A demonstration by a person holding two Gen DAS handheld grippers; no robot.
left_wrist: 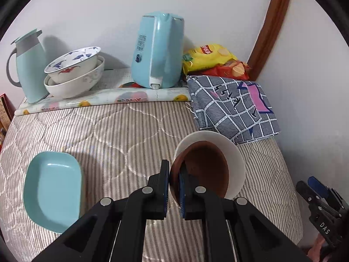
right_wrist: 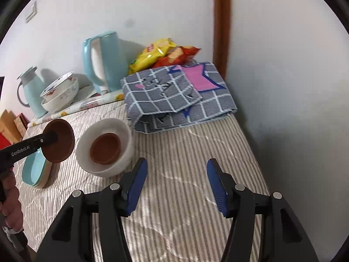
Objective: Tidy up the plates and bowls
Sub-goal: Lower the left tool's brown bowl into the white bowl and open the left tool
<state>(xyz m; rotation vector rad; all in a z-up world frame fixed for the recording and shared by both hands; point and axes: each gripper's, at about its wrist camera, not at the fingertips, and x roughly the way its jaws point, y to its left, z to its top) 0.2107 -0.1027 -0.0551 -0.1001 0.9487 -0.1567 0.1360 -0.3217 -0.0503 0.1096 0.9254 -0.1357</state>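
Brown and round, a small bowl (right_wrist: 59, 140) is clamped by its rim in the left gripper (left_wrist: 173, 187) and held in the air just left of a white bowl (right_wrist: 104, 146), which stands on the striped quilted cover (right_wrist: 185, 152) with a second brown bowl (right_wrist: 105, 148) inside it. A light blue dish (left_wrist: 53, 191) lies to the left, and two patterned bowls (left_wrist: 74, 74) are stacked at the back beside a blue kettle (left_wrist: 159, 50). Over bare cover, the right gripper (right_wrist: 176, 185) has its jaws apart with nothing between them.
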